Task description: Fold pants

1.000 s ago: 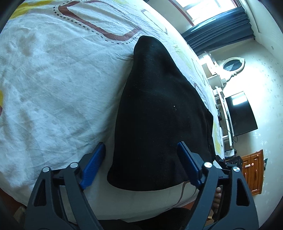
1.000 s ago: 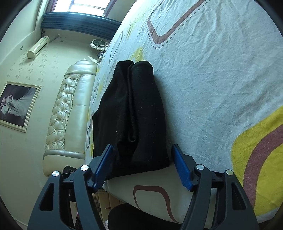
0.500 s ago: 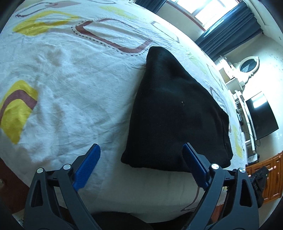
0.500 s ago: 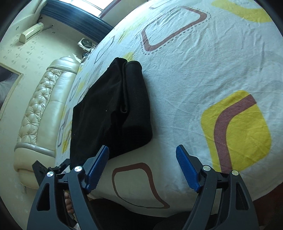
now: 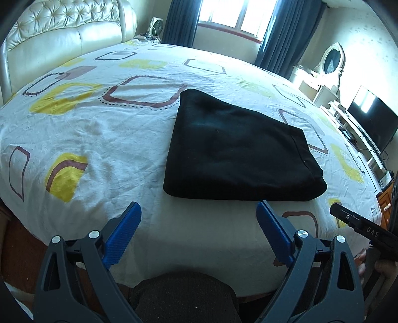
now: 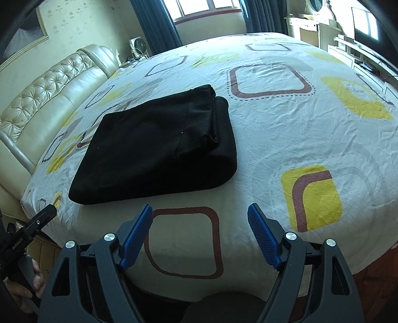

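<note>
The black pants (image 5: 238,154) lie folded into a flat rectangle on the patterned bedsheet (image 5: 94,139). They also show in the right wrist view (image 6: 159,149), with the layered fold edges on their right side. My left gripper (image 5: 199,218) is open and empty, held above the bed's near edge, short of the pants. My right gripper (image 6: 200,218) is open and empty, also back from the pants, to their near right. The other gripper's black tip shows at the right edge of the left view (image 5: 358,223) and at the left edge of the right view (image 6: 32,228).
A cream tufted headboard (image 5: 62,32) runs along the bed's left. A window with dark curtains (image 5: 231,15) is at the back. A TV (image 5: 370,116) on a white stand and a dresser with an oval mirror (image 5: 330,59) stand to the right.
Both grippers have pulled back and up from the pants, which were between their open fingers a second ago. The pants lie unmoved on the bed.
</note>
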Motion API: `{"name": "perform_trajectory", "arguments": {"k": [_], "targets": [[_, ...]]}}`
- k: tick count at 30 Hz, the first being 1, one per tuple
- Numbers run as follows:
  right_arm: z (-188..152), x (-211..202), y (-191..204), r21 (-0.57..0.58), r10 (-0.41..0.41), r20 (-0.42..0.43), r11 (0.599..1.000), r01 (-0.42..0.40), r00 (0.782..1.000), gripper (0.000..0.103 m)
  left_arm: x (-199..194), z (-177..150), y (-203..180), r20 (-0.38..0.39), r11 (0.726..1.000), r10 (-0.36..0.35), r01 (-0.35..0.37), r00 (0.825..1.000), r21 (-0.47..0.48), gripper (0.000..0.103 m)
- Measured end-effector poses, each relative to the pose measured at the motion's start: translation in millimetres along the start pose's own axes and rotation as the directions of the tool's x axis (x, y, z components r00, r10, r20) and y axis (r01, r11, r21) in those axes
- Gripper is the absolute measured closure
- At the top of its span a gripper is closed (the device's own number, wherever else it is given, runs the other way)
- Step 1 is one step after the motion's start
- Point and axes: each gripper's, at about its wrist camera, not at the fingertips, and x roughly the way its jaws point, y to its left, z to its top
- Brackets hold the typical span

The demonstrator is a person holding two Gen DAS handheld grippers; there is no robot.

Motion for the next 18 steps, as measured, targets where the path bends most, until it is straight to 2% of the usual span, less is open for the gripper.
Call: {"name": "perform_trajectory", "arguments": {"k": [4, 8, 14, 18], "targets": [[-0.4, 2.0, 4.9, -0.012, -0.017, 0.005, 1.000, 0.017, 1.000, 0.025, -0.7, 0.8, -8.4, 0.021, 1.000, -0.014, 0.014, 1.000, 0.024, 0.009], [-3.7, 6.8, 9.1, -0.018, -0.035, -0.004, 0.999, 0.035, 0.999, 0.025, 4.1, 1.9, -12.0, 0.005, 0.999, -0.012, 0.012, 1.000, 0.034, 0.009], [-6.8, 14.7, 13.1, -0.036, -0.031, -0.027, 0.999, 0.030, 0.999, 0.025, 8.3, 2.7, -14.2, -0.004, 0.998, 0.033, -0.033, 0.999, 0.051, 0.009], [-8.8, 17.5, 14.2, -0.037, -0.032, -0.038, 0.999, 0.031, 0.999, 0.025, 6.3, 0.8, -18.8, -0.002, 0.997, 0.033, -0.033, 0.999, 0.067, 0.009]]}}
